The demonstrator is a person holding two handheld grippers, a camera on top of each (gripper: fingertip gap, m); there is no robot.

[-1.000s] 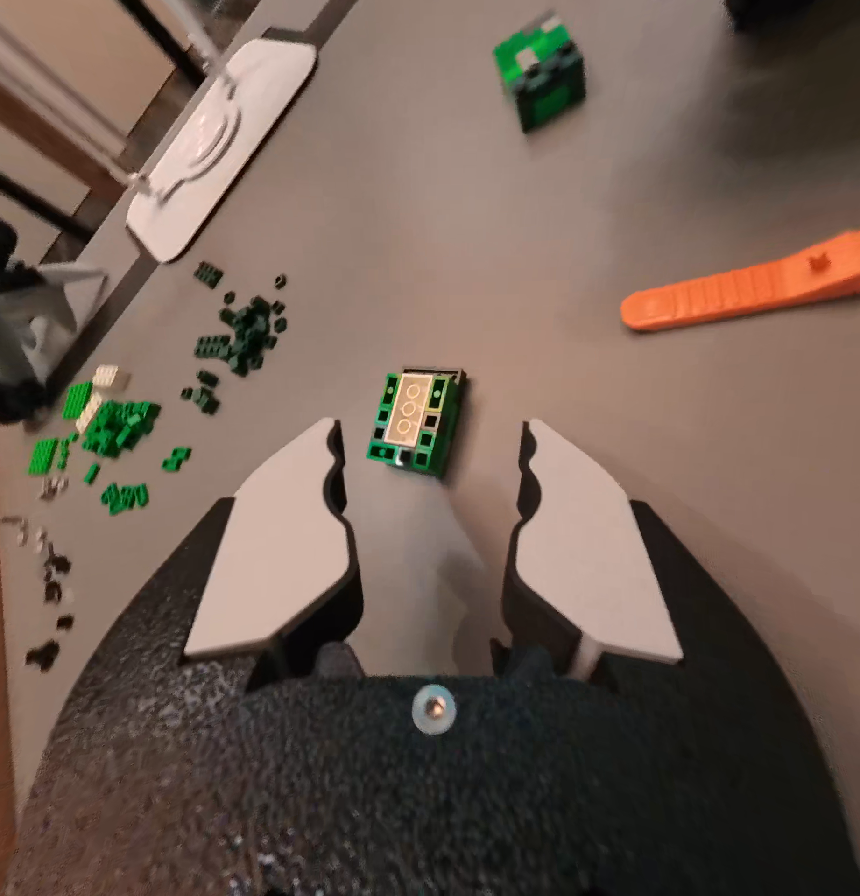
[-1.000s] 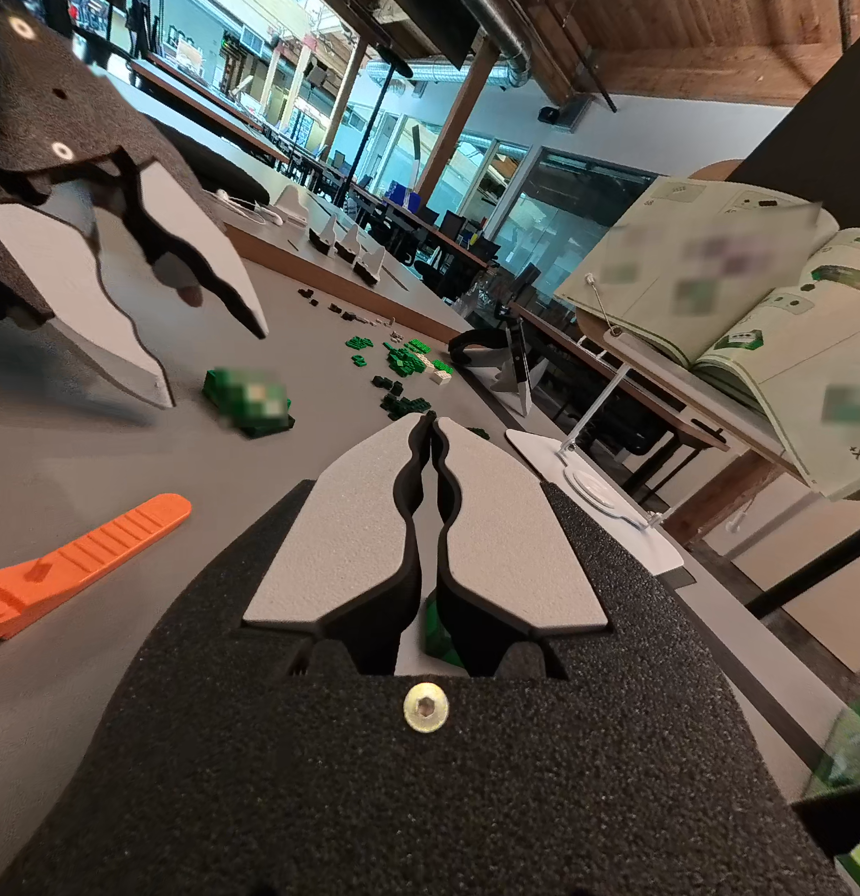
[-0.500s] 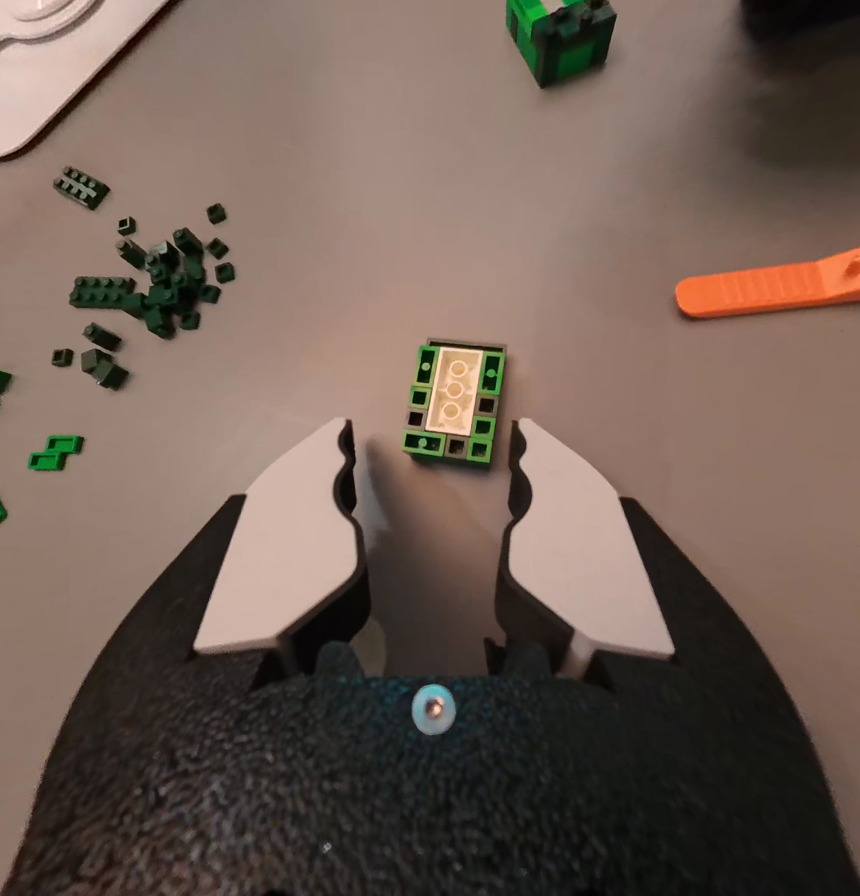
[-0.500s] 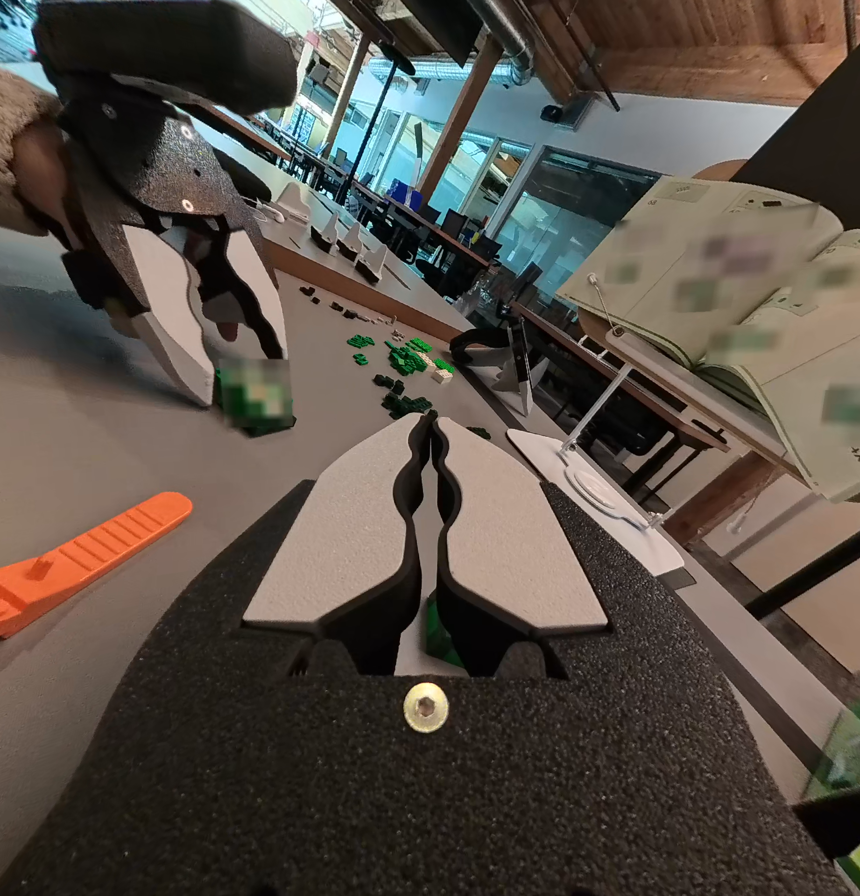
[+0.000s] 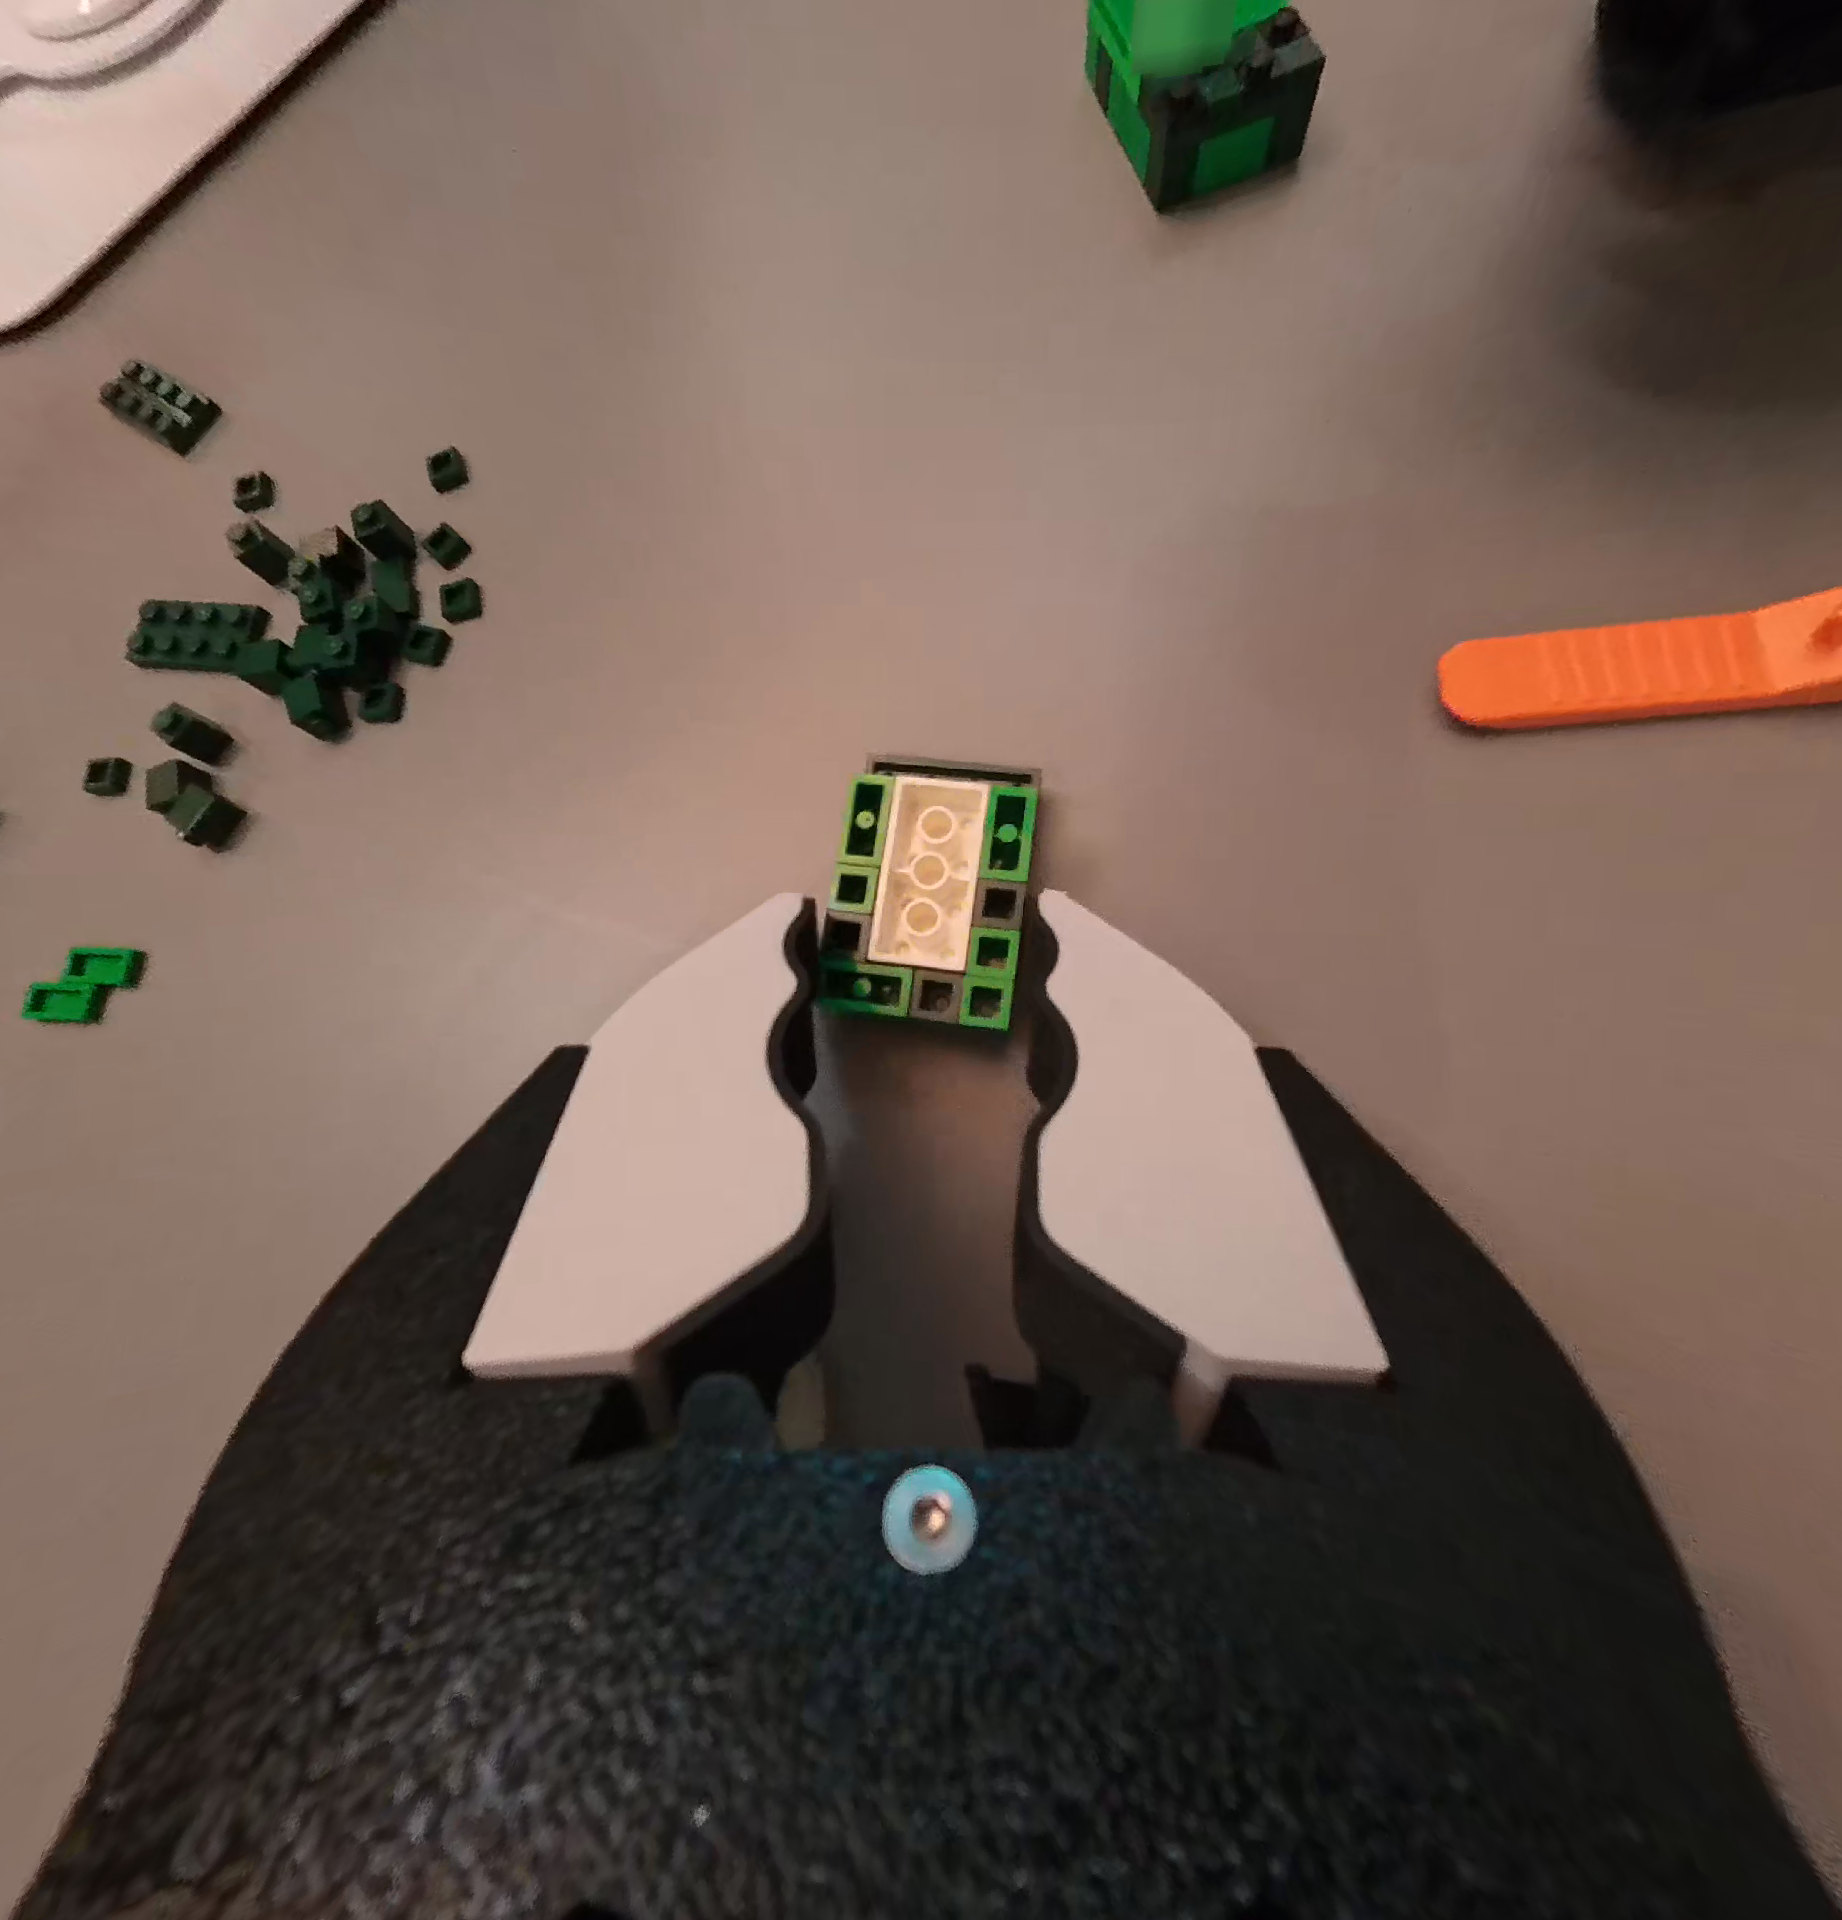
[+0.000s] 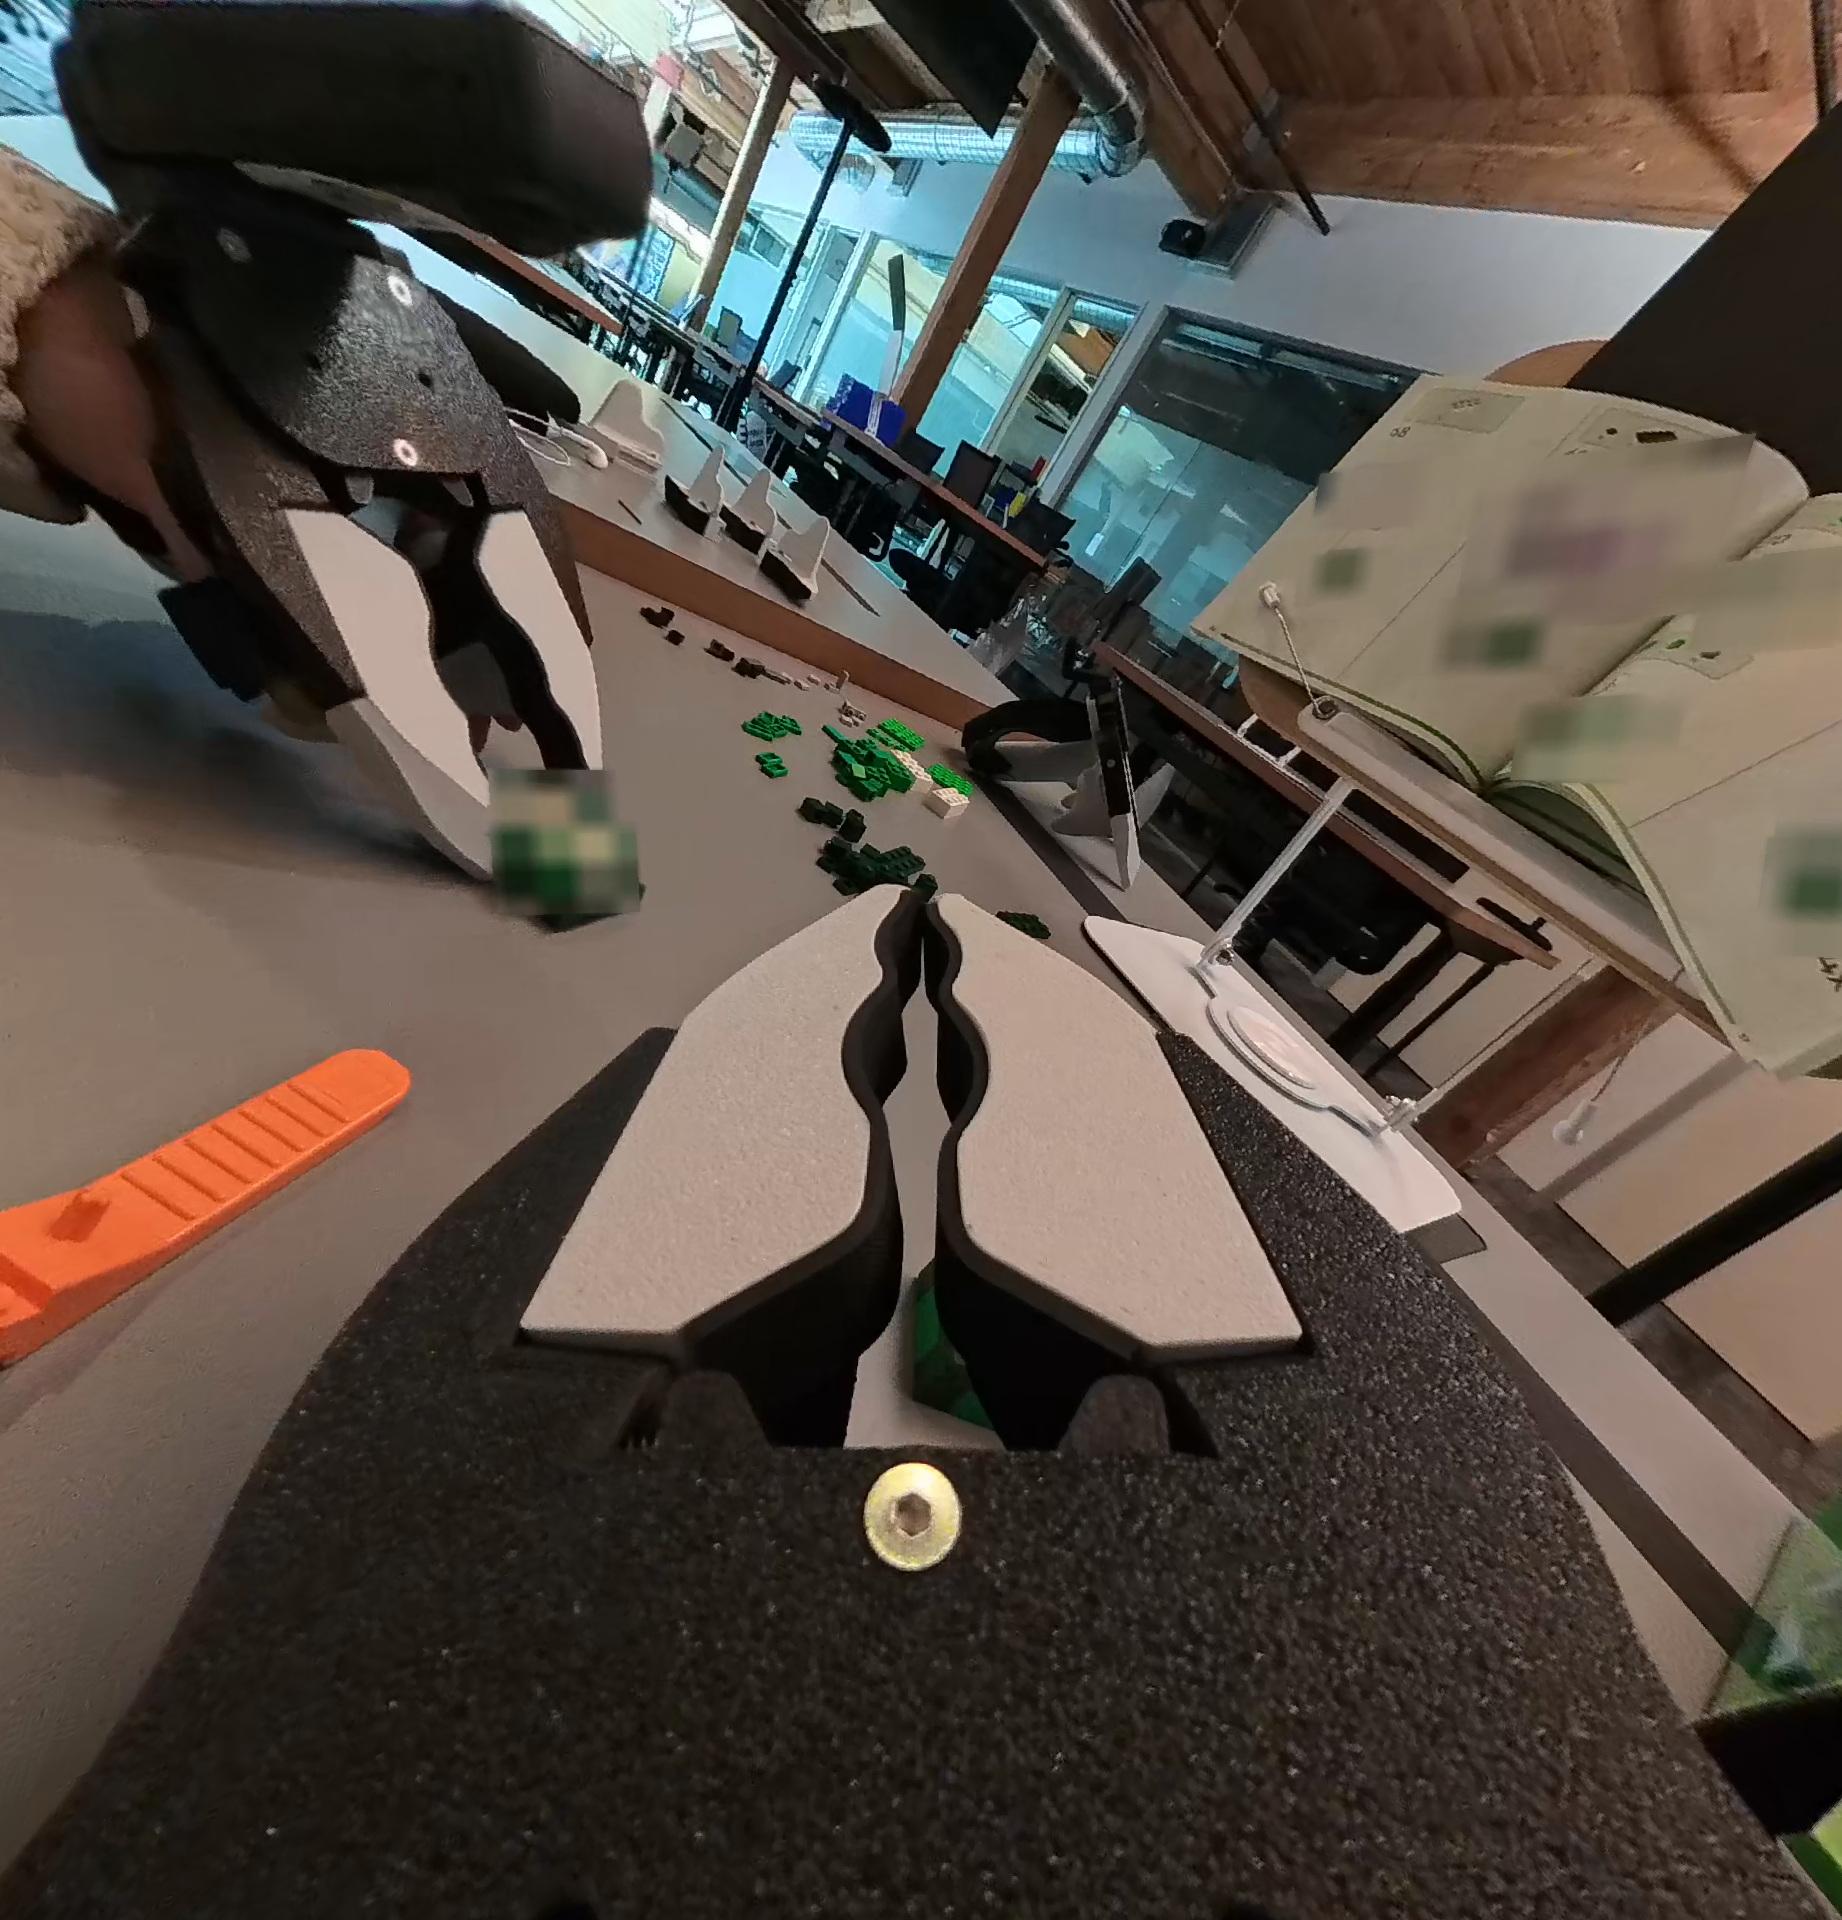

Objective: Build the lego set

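A small flat Lego assembly point(image 5: 932, 894), green and dark green bricks around a white plate, lies underside up on the grey table point(image 5: 1000, 468). My left gripper point(image 5: 922, 914) has its fingers against both sides of the assembly's near half. In the right wrist view the left gripper point(image 6: 527, 821) points down at the table. A green cube-shaped build point(image 5: 1203, 114) stands farther off. My right gripper point(image 6: 922, 909) is shut, tips together, low over the table. A bit of green point(image 6: 938, 1361) shows through the gap near its base; I cannot tell whether it is held.
An orange brick separator point(image 5: 1665, 665) lies to the right. Loose dark green bricks point(image 5: 325, 623) and bright green pieces point(image 5: 81, 982) lie to the left. An open instruction booklet point(image 6: 1519, 623) rests on a stand with a white base point(image 6: 1281, 1060) at the table edge. There is about 15 cm between the tips of the two grippers.
My left gripper has moved forward and down over the small assembly, and its fingers have closed in from wide open onto its sides. The right gripper has not moved.
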